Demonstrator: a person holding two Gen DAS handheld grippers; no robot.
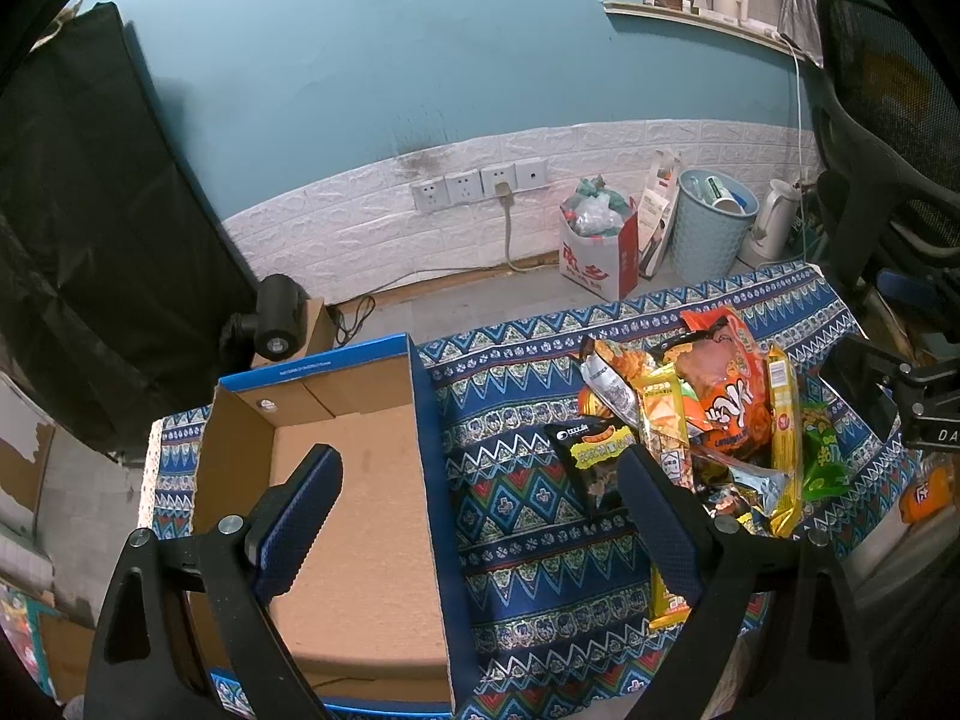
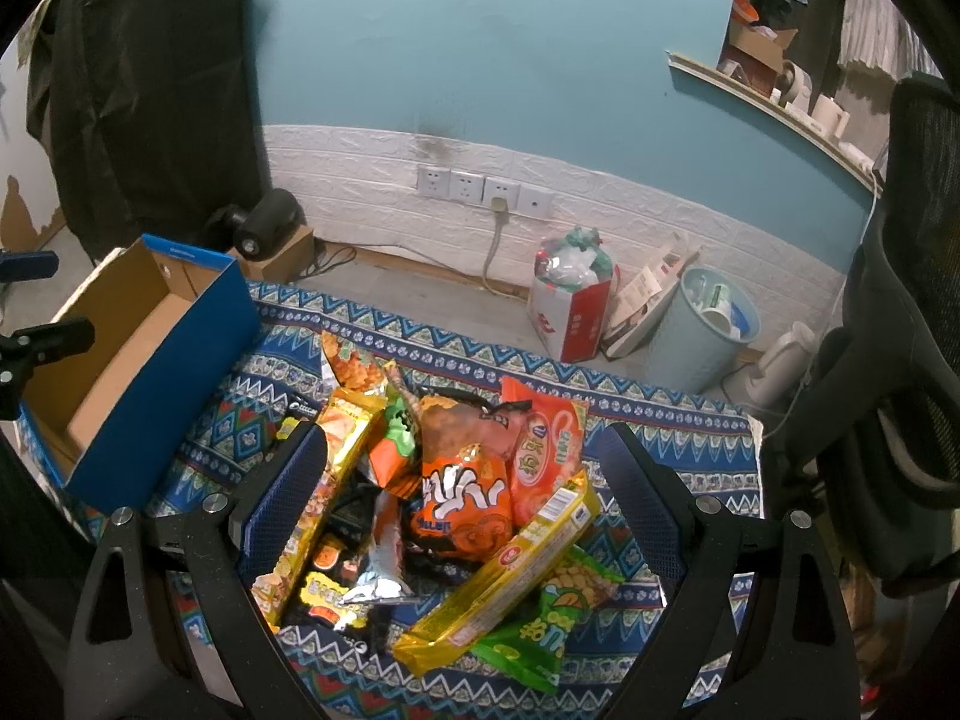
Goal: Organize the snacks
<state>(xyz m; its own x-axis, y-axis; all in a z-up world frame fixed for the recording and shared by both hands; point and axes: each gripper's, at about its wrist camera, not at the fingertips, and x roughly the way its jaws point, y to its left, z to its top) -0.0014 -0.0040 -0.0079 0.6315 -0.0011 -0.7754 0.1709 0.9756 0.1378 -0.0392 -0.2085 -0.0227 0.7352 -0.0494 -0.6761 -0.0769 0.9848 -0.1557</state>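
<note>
Left gripper (image 1: 480,474) is hovering spread apart, gripping nothing, over the cardboard box (image 1: 336,480) at lower left. Right gripper (image 2: 465,462) is gaping wide above the snack pile (image 2: 456,480) at centre frame

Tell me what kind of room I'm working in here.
Probably a lived-in home room, not a lab: a blue patterned tablecloth under the snack packets, a full pale blue plastic wastebasket by the white brick-pattern wall panel, and a black mesh office chair.

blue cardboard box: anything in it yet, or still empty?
Empty. The blue cardboard box shows only bare brown floor in the left wrist view; every snack packet lies heaped on the patterned cloth beside it.
</note>
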